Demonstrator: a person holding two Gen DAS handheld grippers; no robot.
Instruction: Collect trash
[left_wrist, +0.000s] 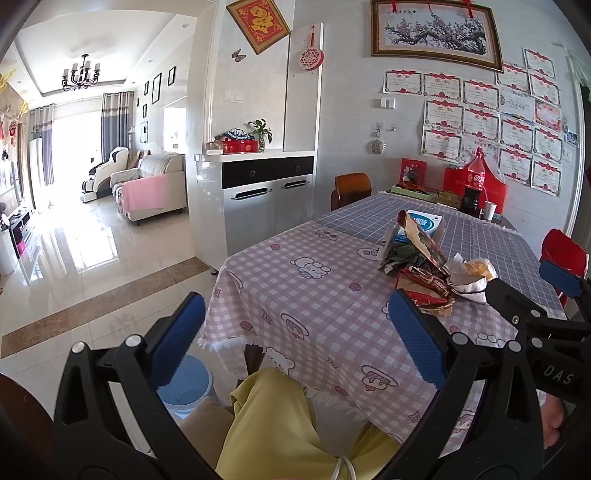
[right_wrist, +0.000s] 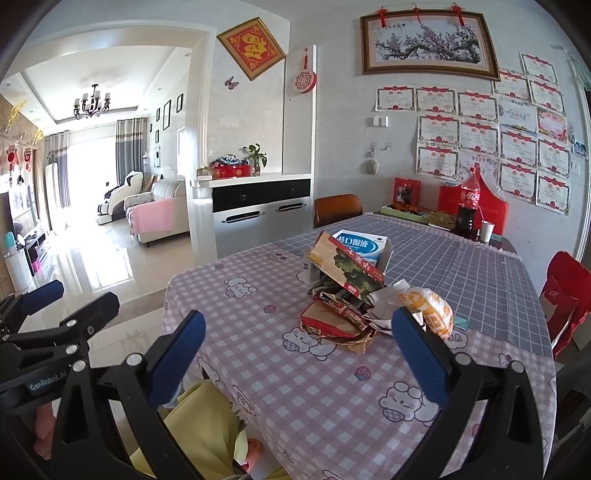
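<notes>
A pile of trash (right_wrist: 354, 302) lies mid-table on the pink checked cloth (right_wrist: 295, 387): a torn cardboard box with a tree picture (right_wrist: 351, 269), a flattened red carton (right_wrist: 328, 321), and a crumpled yellow-and-white wrapper (right_wrist: 428, 310). Just behind the pile is a white-and-blue box (right_wrist: 364, 243). My right gripper (right_wrist: 301, 354) is open and empty, short of the pile. My left gripper (left_wrist: 301, 336) is open too, hovering near the table's left corner, left of the trash pile (left_wrist: 424, 266). A pale blue bin (left_wrist: 188, 387) stands on the floor below that corner.
A cola bottle (left_wrist: 474, 181), a paper cup (left_wrist: 489, 211) and red boxes stand at the table's far end. A brown chair (left_wrist: 352, 186) sits behind the table, a red chair (left_wrist: 565, 251) to its right. A person's yellow trousers (left_wrist: 273, 424) show below. A white cabinet (left_wrist: 266, 206) stands left.
</notes>
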